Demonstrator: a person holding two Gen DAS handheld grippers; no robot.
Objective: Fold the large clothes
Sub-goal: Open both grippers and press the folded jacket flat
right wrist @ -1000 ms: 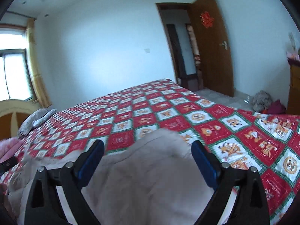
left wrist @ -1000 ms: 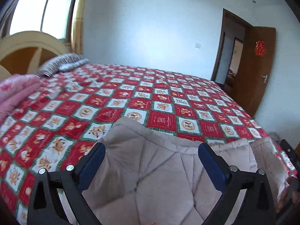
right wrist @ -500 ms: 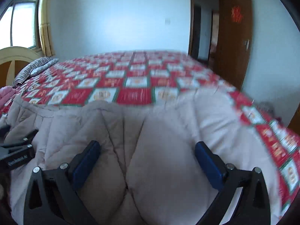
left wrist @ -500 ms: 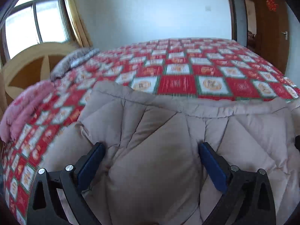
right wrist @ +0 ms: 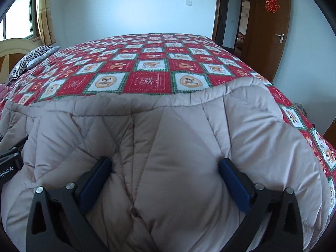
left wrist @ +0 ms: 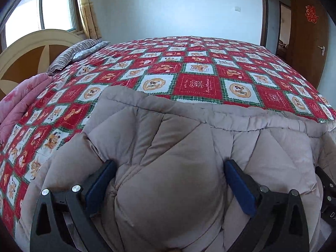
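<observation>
Beige quilted padded coat (left wrist: 168, 189) at bed's near edge | left gripper (left wrist: 168, 180), right gripper (right wrist: 163, 176): jaws spread, padding bulging between | label "Robot.AI" (right wrist: 6, 172) (partly cut off)

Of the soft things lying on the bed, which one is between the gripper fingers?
The beige quilted coat, bulging between the fingers of the left gripper. The pink folded blanket and the striped pillow lie far off by the headboard.
</observation>
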